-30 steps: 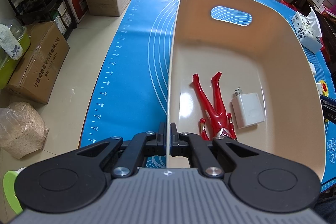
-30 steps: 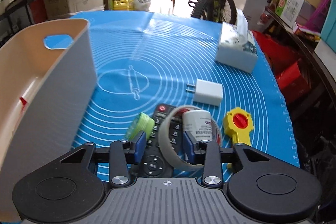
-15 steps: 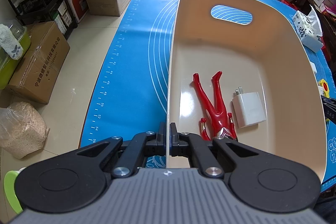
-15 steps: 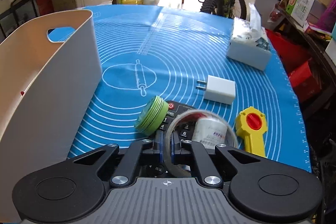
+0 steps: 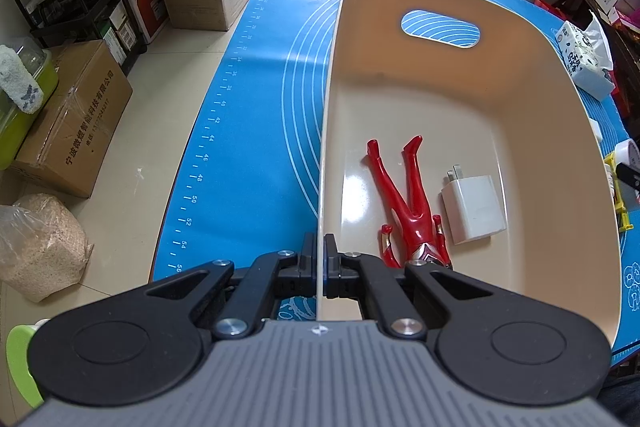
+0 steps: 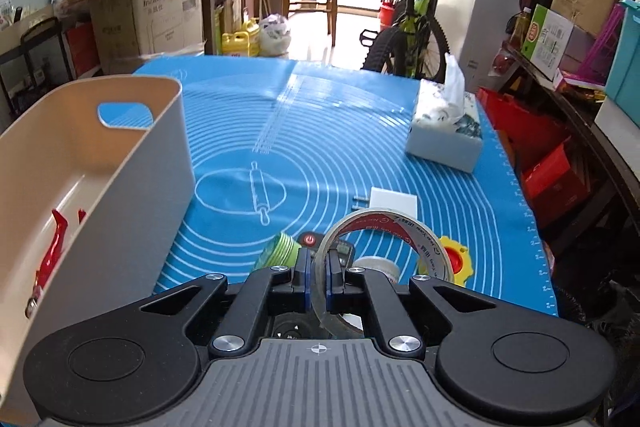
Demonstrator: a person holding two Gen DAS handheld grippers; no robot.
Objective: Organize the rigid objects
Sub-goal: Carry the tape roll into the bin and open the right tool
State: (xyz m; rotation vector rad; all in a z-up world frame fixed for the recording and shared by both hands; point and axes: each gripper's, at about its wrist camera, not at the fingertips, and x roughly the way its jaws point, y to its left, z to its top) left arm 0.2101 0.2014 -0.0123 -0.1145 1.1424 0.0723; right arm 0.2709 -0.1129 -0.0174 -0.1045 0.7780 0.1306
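Your left gripper (image 5: 320, 259) is clamped on the near rim of the beige bin (image 5: 560, 131), which sits on the blue mat (image 5: 256, 99). Red figure (image 5: 408, 203) and white charger (image 5: 474, 207) lie inside. Your right gripper (image 6: 318, 275) pinches the tape roll (image 6: 400, 227), lifted above the remote (image 6: 310, 241).
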